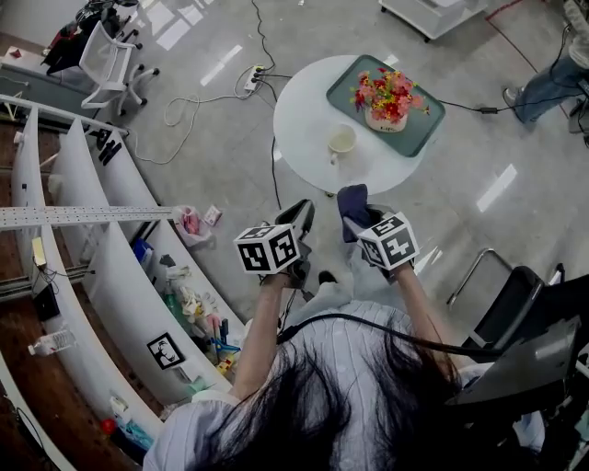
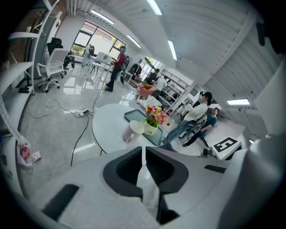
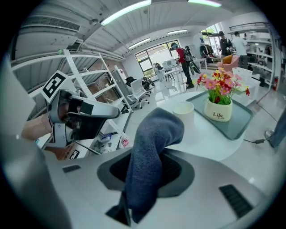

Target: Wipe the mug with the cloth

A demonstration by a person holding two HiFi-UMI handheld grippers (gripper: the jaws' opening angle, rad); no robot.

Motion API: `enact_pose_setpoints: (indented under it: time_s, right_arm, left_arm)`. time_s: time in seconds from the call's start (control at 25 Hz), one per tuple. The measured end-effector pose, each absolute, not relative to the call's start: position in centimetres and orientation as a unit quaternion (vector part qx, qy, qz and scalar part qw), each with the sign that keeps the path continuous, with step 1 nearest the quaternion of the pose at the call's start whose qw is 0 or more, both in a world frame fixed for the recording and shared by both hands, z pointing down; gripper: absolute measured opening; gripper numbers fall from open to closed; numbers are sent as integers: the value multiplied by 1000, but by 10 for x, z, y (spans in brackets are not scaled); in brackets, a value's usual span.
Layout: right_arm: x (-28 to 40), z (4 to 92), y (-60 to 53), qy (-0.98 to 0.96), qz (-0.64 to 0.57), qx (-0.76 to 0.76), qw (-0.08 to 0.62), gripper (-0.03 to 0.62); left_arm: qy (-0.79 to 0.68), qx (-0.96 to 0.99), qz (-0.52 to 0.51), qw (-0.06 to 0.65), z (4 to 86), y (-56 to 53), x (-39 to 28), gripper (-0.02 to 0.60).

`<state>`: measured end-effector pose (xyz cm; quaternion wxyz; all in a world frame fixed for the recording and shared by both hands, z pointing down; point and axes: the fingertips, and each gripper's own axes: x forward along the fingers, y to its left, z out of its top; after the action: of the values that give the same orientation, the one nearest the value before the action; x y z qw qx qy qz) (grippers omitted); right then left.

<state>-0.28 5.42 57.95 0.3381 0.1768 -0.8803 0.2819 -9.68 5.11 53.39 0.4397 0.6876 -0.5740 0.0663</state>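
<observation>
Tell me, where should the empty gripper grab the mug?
The mug stands upright with its mouth open, so probably pinch its near rim. The left gripper could come from above, one jaw inside, one outside. That leaves the sides free for the cloth.

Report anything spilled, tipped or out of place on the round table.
Nothing stands out. The mug stands upright beside the tray, the flower pot upright on it, no spill visible.

Bright ceiling strip lights (image 3: 125, 12); floor (image 1: 212, 74) glare; gripper views fisheye-warped.
</observation>
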Motion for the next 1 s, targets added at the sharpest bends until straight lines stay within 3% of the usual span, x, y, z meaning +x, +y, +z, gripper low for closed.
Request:
enact_pose_setpoints:
  time_s: [1.0]
  right_arm:
    - [-13, 542, 205, -891, 245, 233, 303, 124]
  left_arm:
    - [-556, 760, 97, 321, 502, 209, -97, 38]
